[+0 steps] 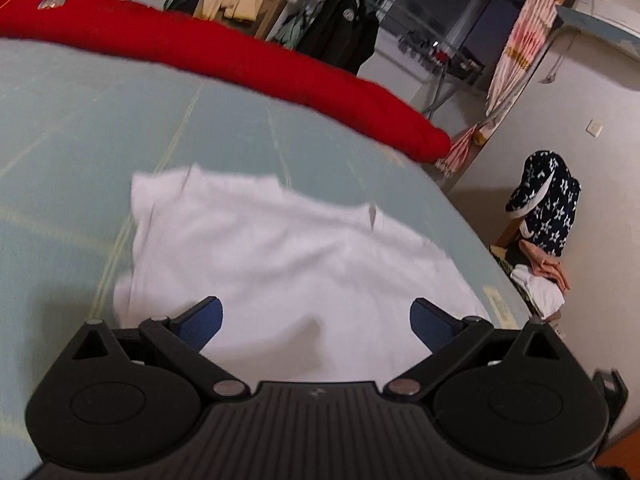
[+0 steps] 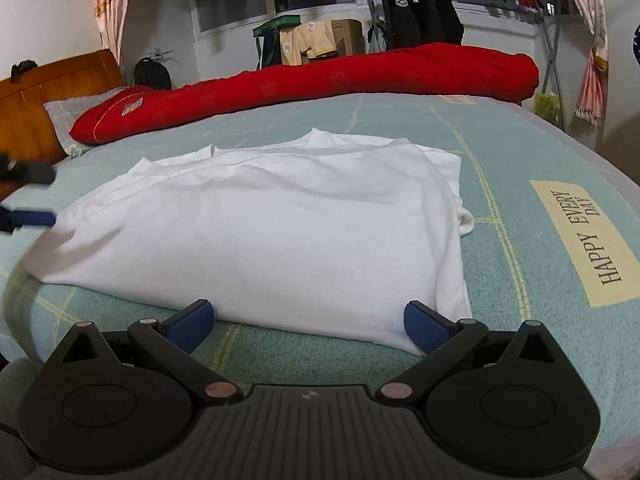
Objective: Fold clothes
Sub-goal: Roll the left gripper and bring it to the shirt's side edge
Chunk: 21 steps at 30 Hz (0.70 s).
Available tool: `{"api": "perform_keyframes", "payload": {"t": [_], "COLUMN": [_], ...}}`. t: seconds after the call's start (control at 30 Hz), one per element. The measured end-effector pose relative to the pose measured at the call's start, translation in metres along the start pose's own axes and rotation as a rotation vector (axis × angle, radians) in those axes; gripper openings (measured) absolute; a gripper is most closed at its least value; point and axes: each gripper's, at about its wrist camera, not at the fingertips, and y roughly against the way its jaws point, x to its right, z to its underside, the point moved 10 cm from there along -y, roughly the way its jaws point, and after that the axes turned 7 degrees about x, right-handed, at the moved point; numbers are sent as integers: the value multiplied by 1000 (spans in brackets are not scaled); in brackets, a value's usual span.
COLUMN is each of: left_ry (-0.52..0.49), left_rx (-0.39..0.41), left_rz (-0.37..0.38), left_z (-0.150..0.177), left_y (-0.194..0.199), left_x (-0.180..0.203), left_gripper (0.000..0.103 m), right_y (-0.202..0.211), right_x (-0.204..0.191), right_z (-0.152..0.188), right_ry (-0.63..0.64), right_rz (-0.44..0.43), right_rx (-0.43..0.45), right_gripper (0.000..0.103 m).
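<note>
A white T-shirt (image 2: 260, 224) lies partly folded on a pale green bed sheet (image 2: 520, 248), its sleeves tucked in at the right side. My right gripper (image 2: 310, 322) is open at the shirt's near hem, with nothing between its blue pads. Blurred by motion, the left wrist view shows the same white T-shirt (image 1: 272, 248) under my left gripper (image 1: 318, 322), which hovers open over the cloth. The left gripper's blue fingertips (image 2: 28, 218) also show at the far left edge of the right wrist view, beside the shirt's left corner.
A rolled red quilt (image 2: 320, 76) lies across the far side of the bed. A wooden headboard (image 2: 52, 92) stands at the left. Past the bed's right edge sits a chair with piled clothes (image 1: 540, 248). Clothes racks and dark jackets (image 2: 420, 20) stand behind by the window.
</note>
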Motion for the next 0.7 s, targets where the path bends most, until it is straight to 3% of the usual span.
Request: {"api": "perform_keyframes", "payload": {"t": [0.17,0.3,0.53,0.7], "left_ry": [115,173,194,292], "left_rx": [-30,-42,0,-61], "left_rz": [-28,5,1,-14], "left_z": [0,8,-30,-38], "left_y": [-25,-24,-5,-12], "left_x": [-33,-45,-59,-94], "left_gripper": [100,100,100,100], "right_y": [-1,-2,-3,-3], "right_x": [-1,-2,0,0], "right_z": [0,1,0,0], "right_ry": [11,26,29,12], "right_rz": [4,7,7,3], "right_rx": [-11,-19,-32,-31], "right_gripper": [103,103,103,103]}}
